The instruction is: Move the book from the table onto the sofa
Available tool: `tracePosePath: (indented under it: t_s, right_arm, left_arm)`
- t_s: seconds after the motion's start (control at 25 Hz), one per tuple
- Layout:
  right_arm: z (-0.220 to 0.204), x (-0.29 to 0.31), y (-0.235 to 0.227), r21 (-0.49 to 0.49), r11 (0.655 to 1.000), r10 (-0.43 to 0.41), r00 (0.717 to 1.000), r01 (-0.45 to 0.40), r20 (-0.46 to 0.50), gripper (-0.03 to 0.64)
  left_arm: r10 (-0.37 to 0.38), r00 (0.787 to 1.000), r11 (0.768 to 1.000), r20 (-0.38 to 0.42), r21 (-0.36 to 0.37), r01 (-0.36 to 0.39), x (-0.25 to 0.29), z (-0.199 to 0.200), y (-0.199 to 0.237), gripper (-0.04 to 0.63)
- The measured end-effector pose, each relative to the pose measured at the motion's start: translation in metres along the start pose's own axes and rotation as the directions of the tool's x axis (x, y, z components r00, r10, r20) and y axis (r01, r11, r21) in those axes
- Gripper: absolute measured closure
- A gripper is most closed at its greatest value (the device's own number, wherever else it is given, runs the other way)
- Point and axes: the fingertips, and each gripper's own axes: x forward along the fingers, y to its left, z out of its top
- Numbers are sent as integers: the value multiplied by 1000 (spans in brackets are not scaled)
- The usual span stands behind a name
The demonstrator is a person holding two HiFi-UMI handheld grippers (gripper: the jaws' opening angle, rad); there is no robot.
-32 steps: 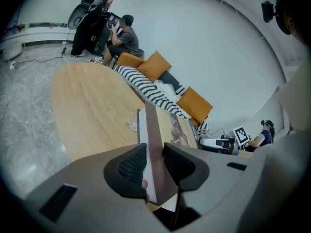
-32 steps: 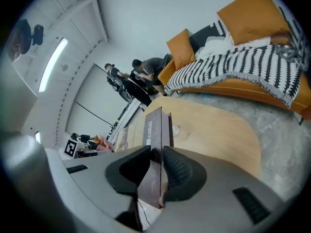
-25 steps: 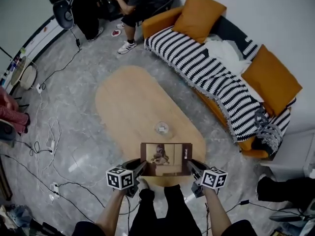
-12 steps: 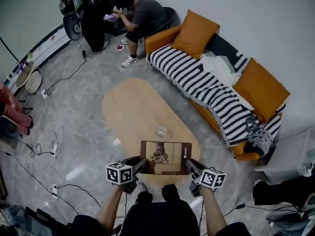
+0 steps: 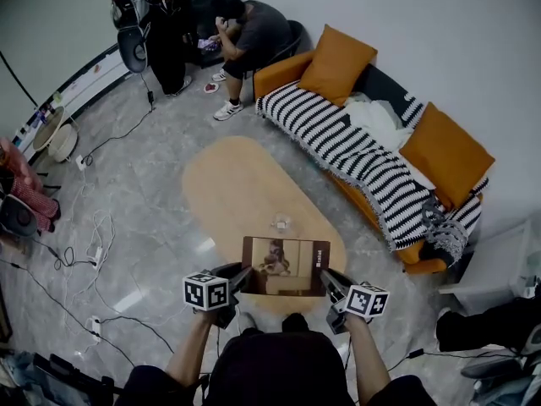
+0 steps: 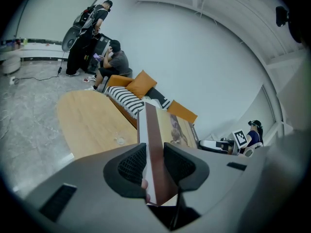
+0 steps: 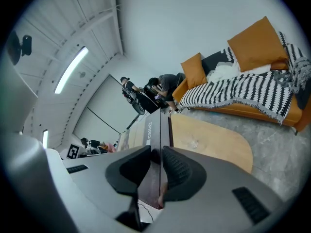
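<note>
You've got the book (image 5: 285, 266) pinched from both sides, left gripper (image 5: 243, 277) and right gripper (image 5: 326, 280) each clamped on an edge, probably so it stays flat and closed over the table (image 5: 237, 184), sofa (image 5: 355, 155) well apart

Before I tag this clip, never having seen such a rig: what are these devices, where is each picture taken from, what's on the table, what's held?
No robot: a person holds a two-jaw gripper in each hand. One picture comes from a camera on the person's head, looking down; the other two from cameras riding on each gripper, looking along its jaws. The left gripper and right gripper each clamp one side edge of the book, over the near end of the oval table. A small clear glass item sits on the table. The sofa stands beyond.
</note>
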Motion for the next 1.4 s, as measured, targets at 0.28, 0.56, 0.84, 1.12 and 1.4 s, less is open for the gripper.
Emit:
tracePosePath:
  t_s: [0.28,0.56,0.84,1.12,1.4]
  right_arm:
    - [-8,-15,2,0,999,-39,998,39,48,523]
    - [-60,-63,33,79,988,-148,974,136,171,525]
    - [-106,-129,18,192,955,-274,916,224,294,525]
    - [-152,-204,11,302,918,-363,854,259,373,525]
    - [-159,-285,-35,345,902,-398,813,261,425,525]
  left_arm:
    - [-48,998,998,-40,28,49,0,-7,-7,474]
    - [-160,979,980,-126,96,173,-31,-29,-24,474]
    - [-265,927,932,-266,176,317,-9,-62,-68,477]
    - [-330,871,875,-364,228,426,0,-99,-130,479]
    - [-353,838,839,-415,256,480,43,-135,-210,482]
